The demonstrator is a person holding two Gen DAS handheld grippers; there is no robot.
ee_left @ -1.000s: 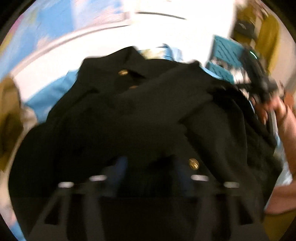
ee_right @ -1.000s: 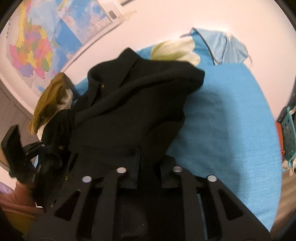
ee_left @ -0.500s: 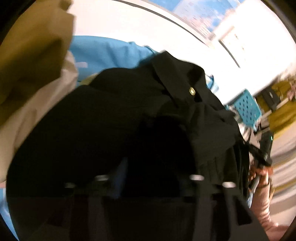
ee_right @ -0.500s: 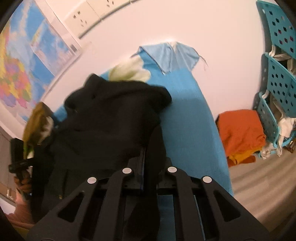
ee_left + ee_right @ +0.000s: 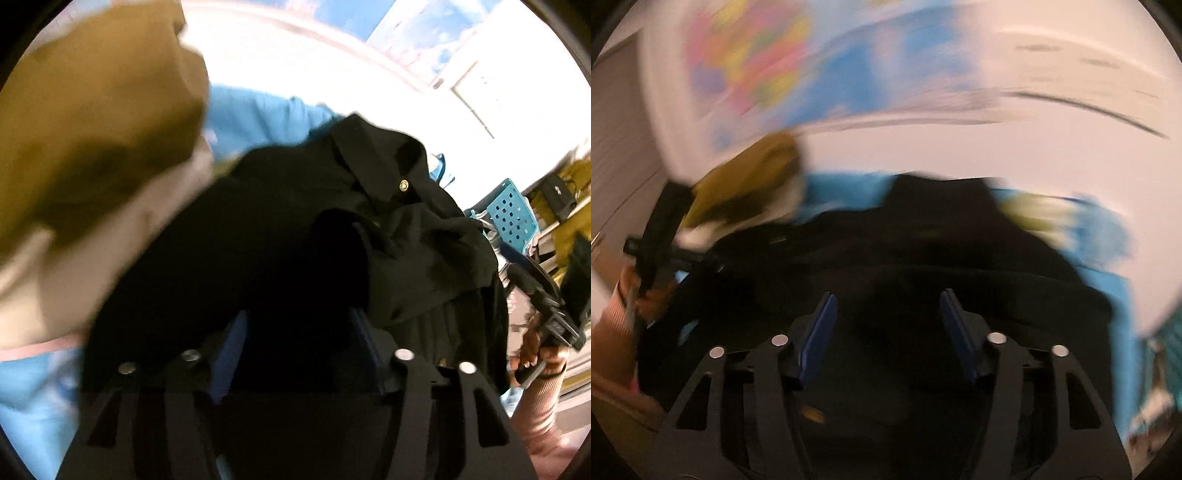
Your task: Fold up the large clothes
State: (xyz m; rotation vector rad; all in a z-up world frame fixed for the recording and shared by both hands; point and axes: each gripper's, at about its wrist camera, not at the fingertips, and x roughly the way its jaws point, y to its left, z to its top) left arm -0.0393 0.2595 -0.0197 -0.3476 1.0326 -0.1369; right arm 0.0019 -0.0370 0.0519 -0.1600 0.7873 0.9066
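- Right gripper (image 5: 886,332): blue-padded jaws stand well apart, having just been opening. Only dark cloth shows beyond the gap; nothing is pinched by the pads (image 5: 818,332).
- Left gripper (image 5: 295,354): blue pads (image 5: 229,350) also spread, after widening and then easing in a little. Black fabric fills the space between them; too dark to tell whether the pads press on it.
- Black button-up garment with brass-coloured buttons (image 5: 388,229), (image 5: 923,258): lies bunched in a heap just ahead of both grippers, collar and one button (image 5: 404,185) facing up.
- Garment rests on a bright blue cloth-covered surface (image 5: 258,114), (image 5: 1108,236).
- Olive-and-cream bundle of clothing (image 5: 92,147), (image 5: 750,184): close on the left side, touching the black garment's edge.
- Left wrist view, right edge: a hand in a pink ribbed sleeve (image 5: 535,354) holds the other gripper's handle.
- Teal perforated plastic crate (image 5: 511,212) beyond the garment.
- Colourful wall map (image 5: 757,62), heavily blurred; right wrist view smeared throughout.
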